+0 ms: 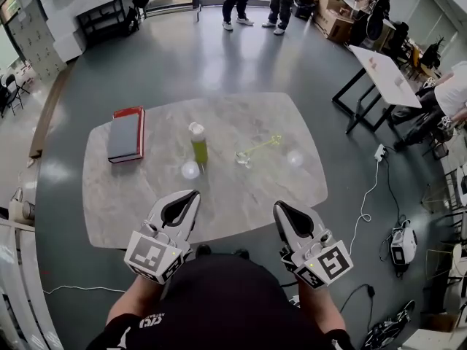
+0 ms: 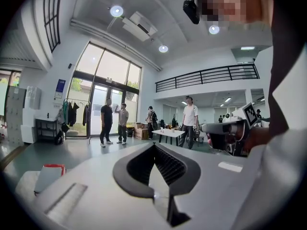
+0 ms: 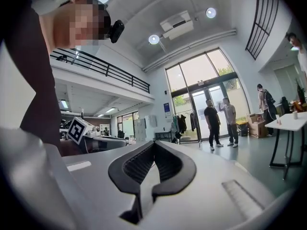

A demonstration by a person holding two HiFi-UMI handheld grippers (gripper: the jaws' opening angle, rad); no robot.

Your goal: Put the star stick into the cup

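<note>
A thin yellow-green star stick (image 1: pixel 261 146) is on the marble table (image 1: pixel 146 188), its star end toward the back right. Its other end meets a small clear cup (image 1: pixel 243 159); whether it rests inside the cup I cannot tell. My left gripper (image 1: pixel 191 194) hovers over the table's near edge, shut and holding nothing. My right gripper (image 1: pixel 280 205) is level with it to the right, also shut and holding nothing. Both sit well short of the cup. In the left gripper view the jaws (image 2: pixel 154 145) meet. They also meet in the right gripper view (image 3: pixel 154 143). Both gripper views look out over the room.
A green bottle with a white cap (image 1: pixel 199 144) stands left of the cup. A red and grey book (image 1: pixel 126 135) lies at the table's left. Two bright round spots (image 1: pixel 190 169) (image 1: pixel 294 158) show on the tabletop. People stand at the far doors, and a white table (image 1: pixel 383 68) is at the right.
</note>
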